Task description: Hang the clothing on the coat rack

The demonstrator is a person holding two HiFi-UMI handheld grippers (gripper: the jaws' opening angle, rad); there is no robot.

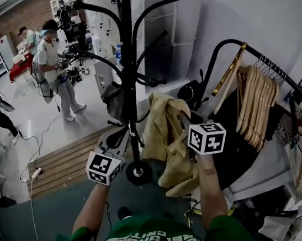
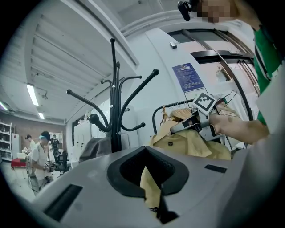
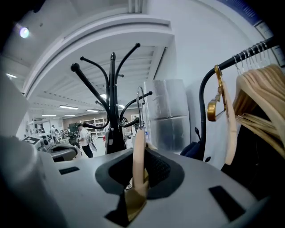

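— Between the two grippers, just in front of the coat rack [image 1: 127, 65]: tan jacket [image 1: 168, 142], hanging slack on a wooden hanger [image 3: 139, 156]. Where's the hold?

— Right gripper [image 3: 138, 176] pinched on the hanger's neck, below its wire hook [image 3: 140, 88], collar cloth bunched under it. Left gripper [image 2: 149, 180] closed on a fold of the jacket's cloth, lower down.

— Handling?

— Soft, and light by the look. It drapes and folds, with no shape of its own. The hanger is the only stiff part, so steer from there. The cloth hold looks good for checking swing, not for lifting.

— Slip risk?

— Judged low at the cloth. The hanger neck is smooth wood and could twist between the jaws, turning the hook off-line.

— Where to land it?

— Free curved arms [image 1: 159, 3] up top, ball-tipped. The hook must clear a ball tip, so lift, then drop.

— In the way?

— Grey item [image 1: 114, 103] already hung on a lower arm, near side of the pole; bag or garment, cannot tell. Several lower arms cross close to the jacket, so loose cloth may snag. Rack base [image 1: 139, 173] sits by the person's feet. To the right is a clothes rail [image 1: 229, 41] with a row of bare wooden hangers [image 1: 256, 97], just beside the right forearm. People [image 1: 54, 64] work behind the rack, well apart.
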